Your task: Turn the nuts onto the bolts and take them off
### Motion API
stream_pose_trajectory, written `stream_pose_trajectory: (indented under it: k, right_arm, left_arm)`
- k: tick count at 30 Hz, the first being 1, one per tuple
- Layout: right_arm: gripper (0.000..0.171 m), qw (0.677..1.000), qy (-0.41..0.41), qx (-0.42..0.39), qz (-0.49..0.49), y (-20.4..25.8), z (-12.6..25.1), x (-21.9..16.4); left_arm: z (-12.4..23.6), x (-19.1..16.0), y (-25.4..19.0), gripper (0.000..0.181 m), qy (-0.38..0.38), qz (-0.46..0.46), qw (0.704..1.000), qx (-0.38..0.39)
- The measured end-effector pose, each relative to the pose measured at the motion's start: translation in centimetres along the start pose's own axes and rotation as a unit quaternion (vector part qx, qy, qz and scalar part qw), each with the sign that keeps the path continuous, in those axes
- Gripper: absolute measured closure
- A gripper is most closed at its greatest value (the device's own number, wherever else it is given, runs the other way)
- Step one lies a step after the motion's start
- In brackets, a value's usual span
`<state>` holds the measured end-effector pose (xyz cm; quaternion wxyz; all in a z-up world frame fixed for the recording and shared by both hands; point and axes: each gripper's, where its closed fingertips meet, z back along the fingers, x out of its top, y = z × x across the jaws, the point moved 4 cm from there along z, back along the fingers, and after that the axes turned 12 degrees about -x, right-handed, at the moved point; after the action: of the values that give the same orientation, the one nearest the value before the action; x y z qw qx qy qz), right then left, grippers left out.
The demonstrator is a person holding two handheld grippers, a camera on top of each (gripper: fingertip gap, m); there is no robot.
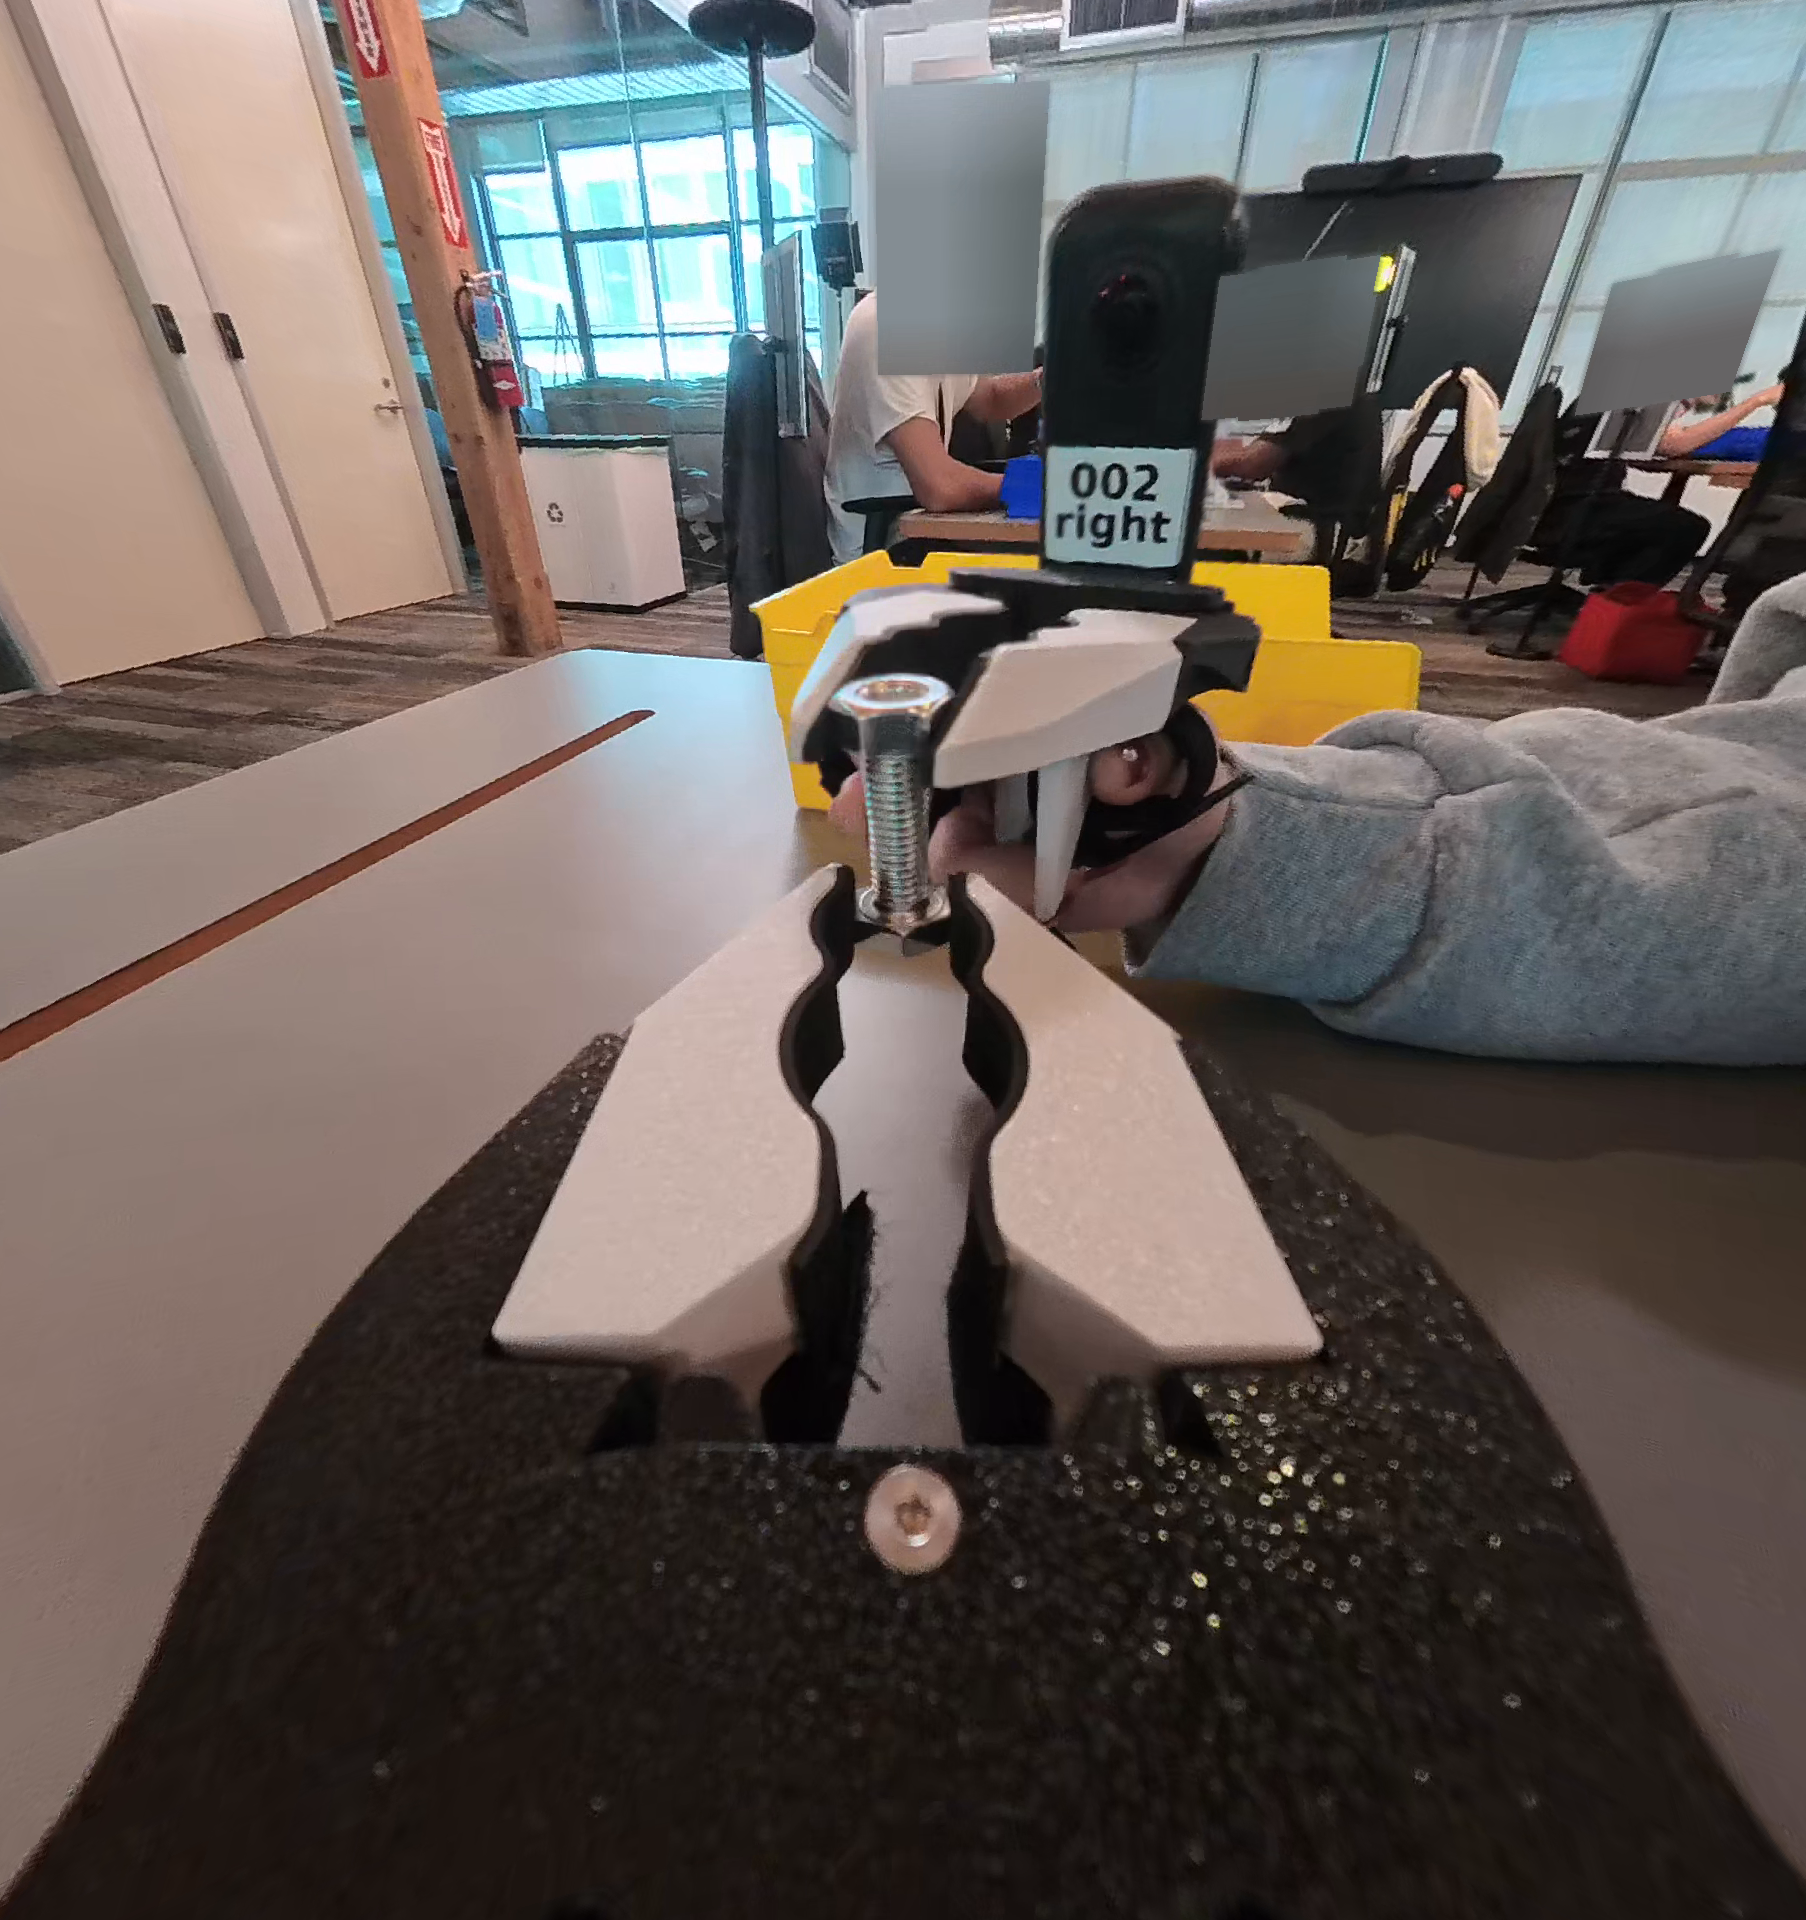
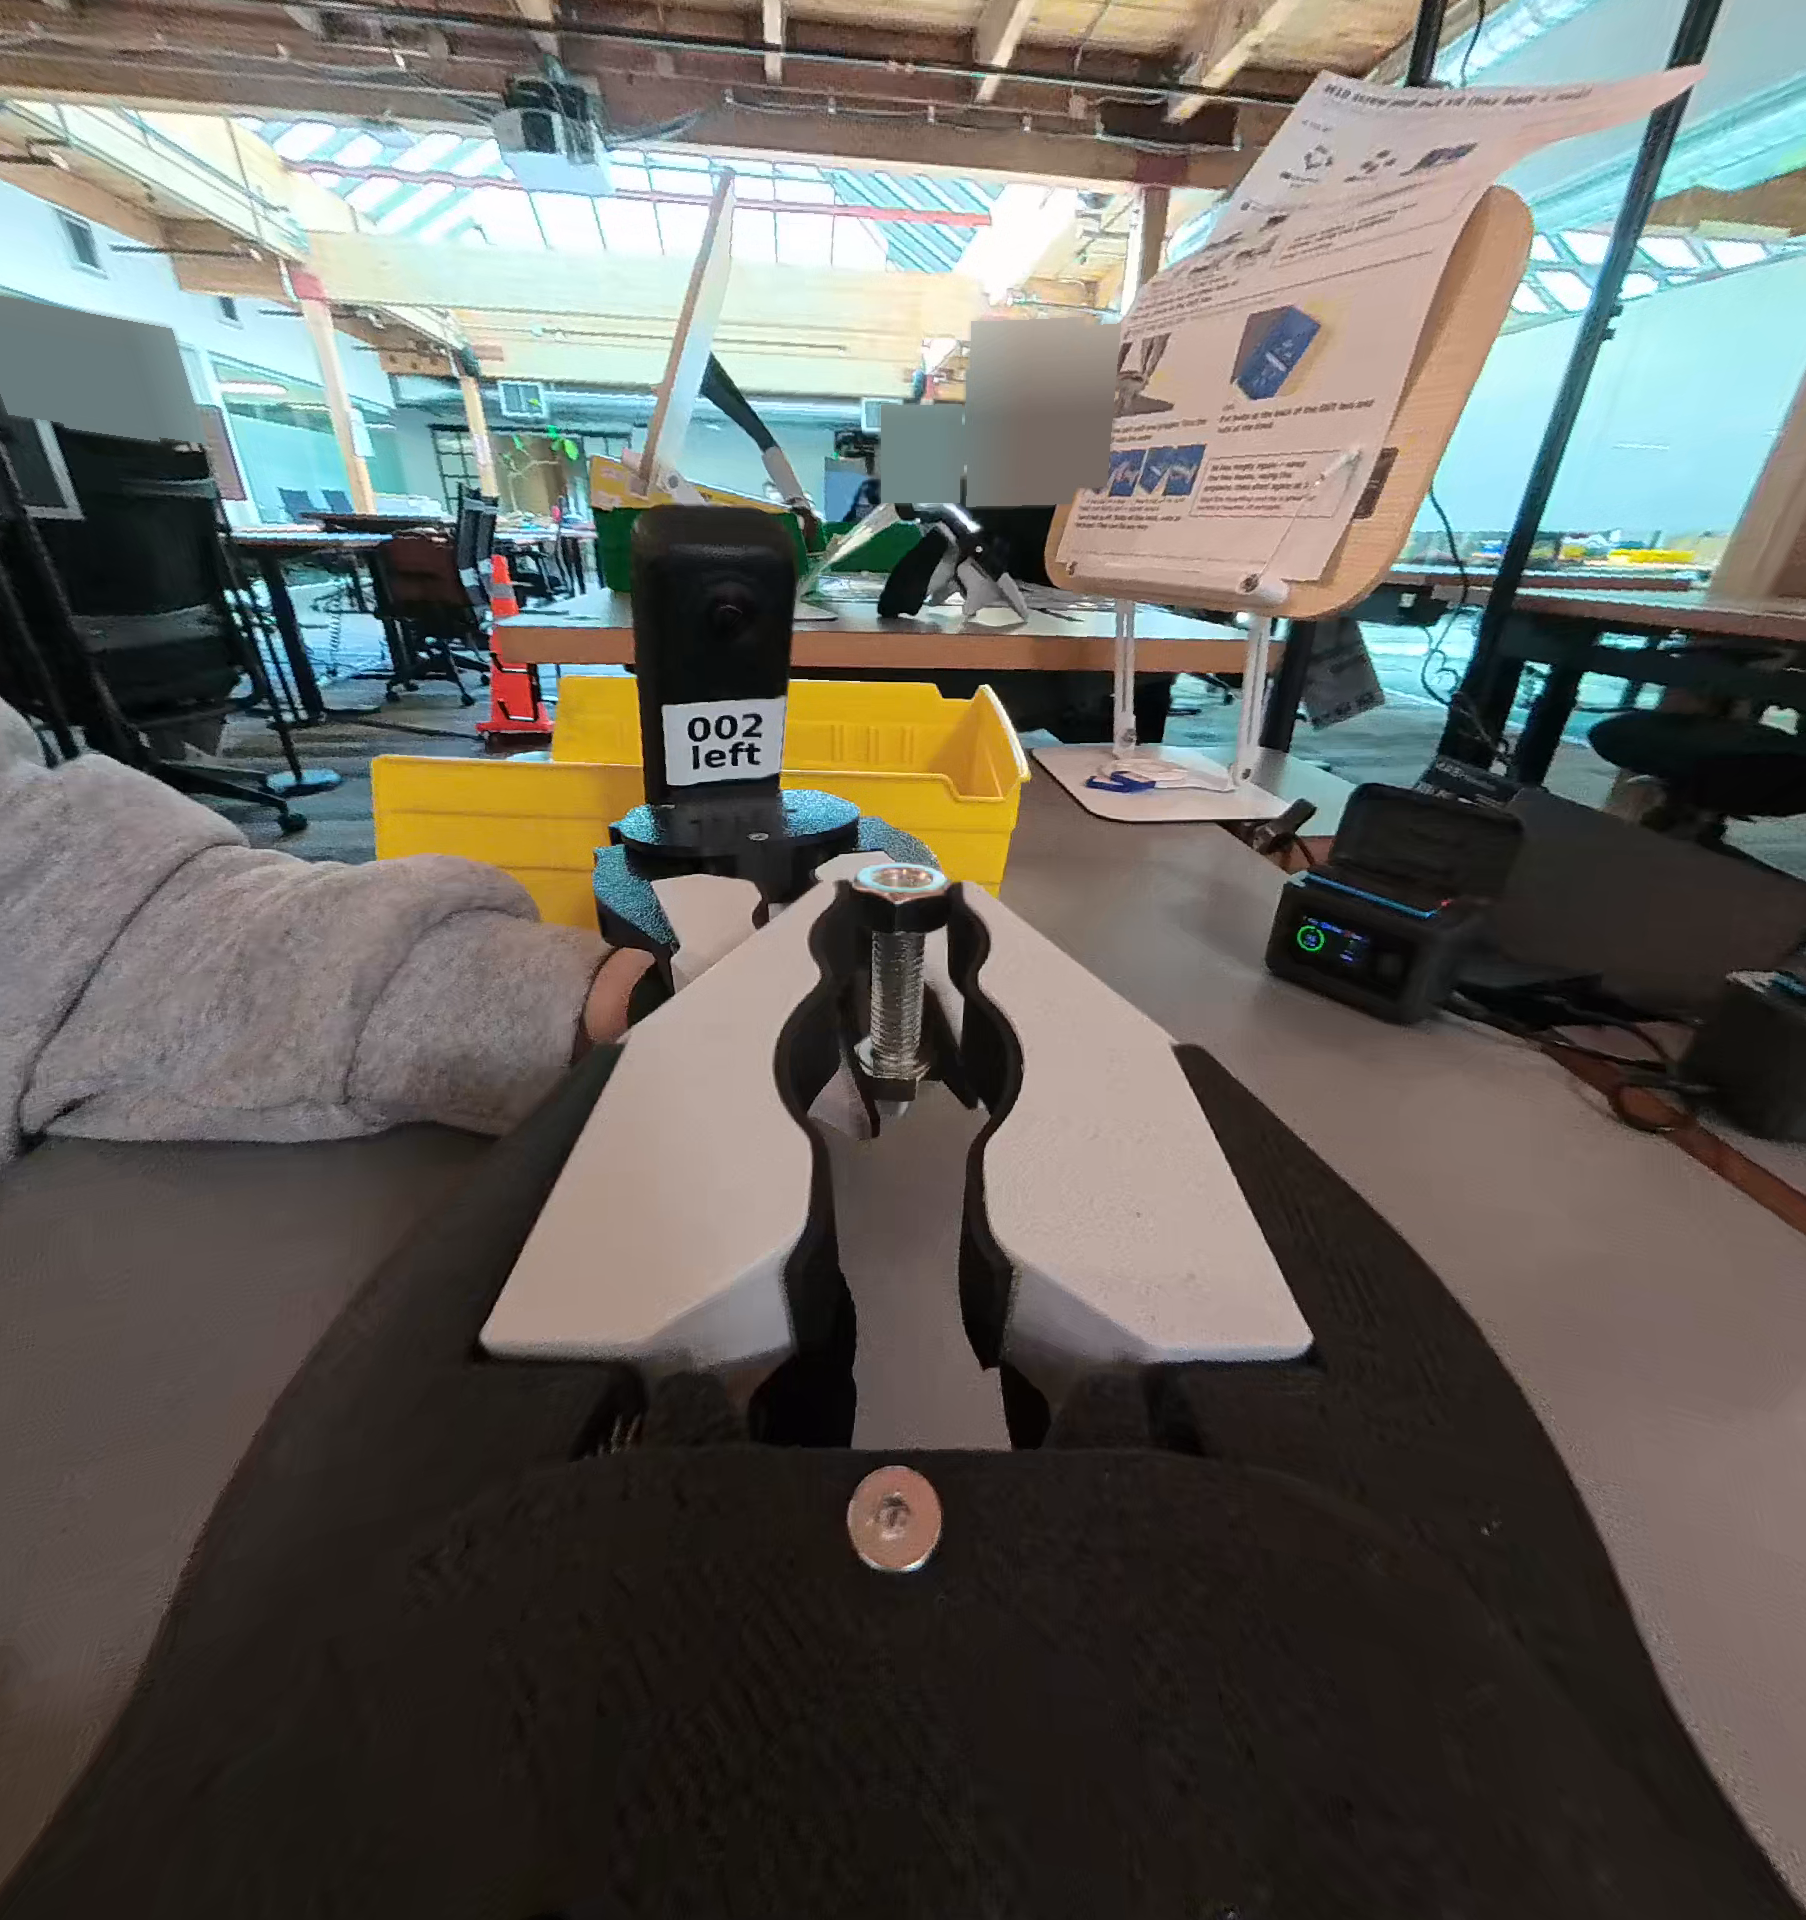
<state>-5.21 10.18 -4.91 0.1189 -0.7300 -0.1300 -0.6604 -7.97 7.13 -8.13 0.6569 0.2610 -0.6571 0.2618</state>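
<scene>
The grey worktop point(image 1: 255, 1039) is carrying a yellow bin point(image 2: 483, 821) behind both tools; the right gripper point(image 2: 897, 914) is clamping the head of an upright bolt point(image 2: 897, 997); the left gripper point(image 1: 901, 914) is pinching the nut point(image 1: 901, 914) sitting at the bolt's lower end, just above the worktop.

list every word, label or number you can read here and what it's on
I won't quote writing; these things bear it.
White label on the camera above the right tongs: clear print.
Second white label on the camera above the left tongs: clear print.
Red signs on the wooden post: small.
Printed sheet on the wooden stand: mostly too small.
Lit screen of the small black device: too small.
</scene>
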Motion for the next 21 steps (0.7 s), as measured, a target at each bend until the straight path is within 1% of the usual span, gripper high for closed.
stream_pose_trajectory:
  k: [2, 5, 10, 13, 21]
  right_arm:
    - [0.156, 1.0, 0.002, 0.008, -0.007, -0.1, 0.2, -0.1]
    - [0.156, 1.0, 0.004, -0.006, -0.006, -0.5, 0.3, -0.4]
    - [0.155, 0.996, -0.019, -0.085, -0.012, -1.1, 0.2, -1.0]
    - [0.155, 0.991, -0.032, -0.129, 0.017, -0.9, 0.1, -1.0]
    - [0.153, 0.989, -0.035, -0.142, 0.027, -0.9, 0.0, -1.0]
  left_arm:
    - [-0.1, -0.1, 0.0, 0.165, 0.006, 0.0, 1.0, 0.0]
    - [-0.2, -0.4, 0.3, 0.165, 0.019, 0.001, 1.0, 0.018]
    - [-0.3, -0.7, 1.1, 0.165, 0.039, 0.002, 0.997, 0.062]
    - [-0.2, -0.7, 1.3, 0.165, 0.037, 0.004, 0.997, 0.068]
    - [0.1, -0.6, 1.7, 0.165, 0.031, 0.006, 0.997, 0.074]
